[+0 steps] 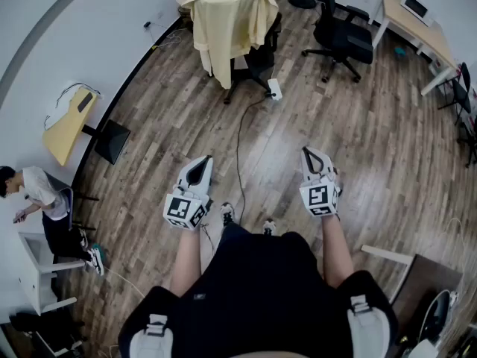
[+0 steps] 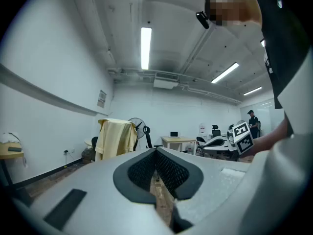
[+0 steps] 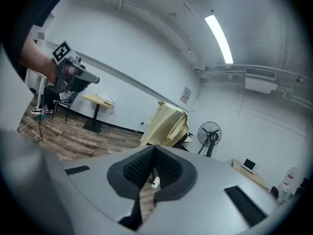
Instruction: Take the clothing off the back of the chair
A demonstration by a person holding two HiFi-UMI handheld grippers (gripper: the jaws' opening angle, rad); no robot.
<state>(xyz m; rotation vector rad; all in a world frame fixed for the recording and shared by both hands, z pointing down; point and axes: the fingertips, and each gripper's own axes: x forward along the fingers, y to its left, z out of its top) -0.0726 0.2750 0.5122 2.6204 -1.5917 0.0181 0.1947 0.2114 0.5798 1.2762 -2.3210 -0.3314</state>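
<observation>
Clothing (image 1: 227, 24) — yellow, draped over the chair (image 1: 262, 57) — hangs well apart, so left hand-held gripper (image 1: 201, 161) and right hand-held gripper (image 1: 311, 155) are closed, empty — probably approaching.

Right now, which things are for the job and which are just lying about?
For the job: garment, the chair it hangs on, left gripper, right gripper, both shut and empty.
Just lying about: office chair, desk, side table, cable, fan.

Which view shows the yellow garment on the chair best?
The head view: the garment hangs whole over the chair, seen from above. Both gripper views show it smaller, side-on, its lower edge hidden.
</observation>
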